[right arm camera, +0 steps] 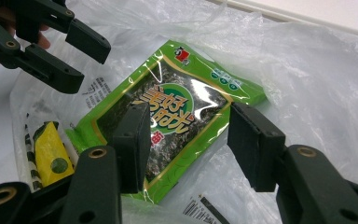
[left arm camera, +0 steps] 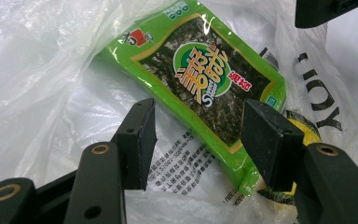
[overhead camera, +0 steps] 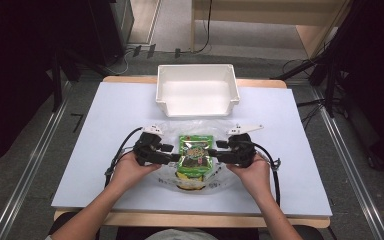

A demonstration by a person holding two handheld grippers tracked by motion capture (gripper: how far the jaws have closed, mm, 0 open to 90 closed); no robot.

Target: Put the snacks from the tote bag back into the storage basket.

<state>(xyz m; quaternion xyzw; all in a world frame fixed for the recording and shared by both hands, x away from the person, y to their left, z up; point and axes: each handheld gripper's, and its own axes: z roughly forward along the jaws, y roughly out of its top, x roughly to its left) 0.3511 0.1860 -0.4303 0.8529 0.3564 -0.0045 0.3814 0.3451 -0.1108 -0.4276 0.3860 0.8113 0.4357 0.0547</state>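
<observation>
Bench (overhead camera: pixel 105 150) is covered white, wide and flat, so everything sits within my reach from the near edge. White bin (overhead camera: pixel 198 90) is parked at the far side, well apart from the work, open top toward me; I'd judge it's the drop spot, kept back so it doesn't crowd the hands. Clear plastic bag (overhead camera: pixel 215 131) lies crumpled flat in the middle front, mouth spread, which is why the contents are exposed. Green seaweed packet (left arm camera: pixel 200 88) lies on top of the bag, face up, long axis running away from me, right between my two tools. A yellow packet (right arm camera: pixel 51 154) sits under the film near the green packet's near end, touching or nearly so, can't tell. Left gripper (left arm camera: pixel 198 140) comes in from the left side with fingers (left arm camera: pixel 137 140) spread apart, released, nothing pinched; they straddle the packet's near corner without pressing it. Right gripper (right arm camera: pixel 189 140) mirrors it from the right, fingers (right arm camera: pixel 251 144) also released, hanging above the packet's face with a gap. Both flank it because I'd guess a two-sided lift or pull out of the bag comes next.
</observation>
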